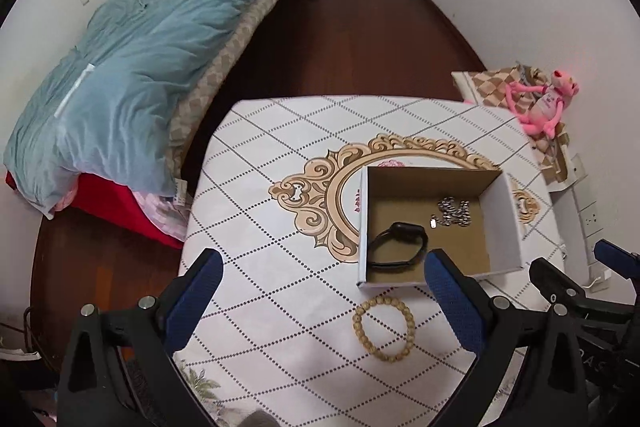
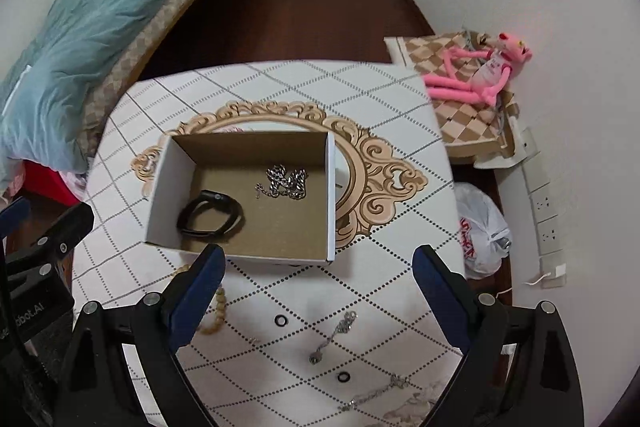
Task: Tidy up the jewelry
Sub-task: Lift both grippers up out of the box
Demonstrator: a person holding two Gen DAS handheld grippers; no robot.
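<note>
Hovering above the desk [image 1: 280, 163], both sets of tongs stand spread wide with nothing between their blue pads: the left tongs [image 1: 324, 303] over the wooden bead bracelet [image 1: 384, 329], the right tongs [image 2: 318, 301] over the loose pieces in front of the cardboard box [image 2: 168, 195]. No earlier view is given, so I speak only of how they stand.

The box sits open-topped near the middle of the desk, likely so each piece can be dropped in from above. Two pieces already lie on its floor: a black watch [image 2: 210, 213] towards the near left corner and a heap of silver chain [image 2: 286, 181] further back, well apart from each other. Still outside, on the patterned cloth, are the bead bracelet just beside the box's near wall, two small black rings [image 2: 281, 320], a thin pendant necklace [image 2: 334, 335] between them, and another fine chain [image 2: 374, 393] close to the desk edge. By my reading the sorting is partly done, and the bracelet looks the natural next pick for the left tongs.

In the right wrist view the bracelet is mostly hidden behind the left finger of the right tongs. The fine chain blurs into the cloth's print, so its clasp and full run are hard to make out. A tiny pale thing near the bracelet is too small to name.
</note>
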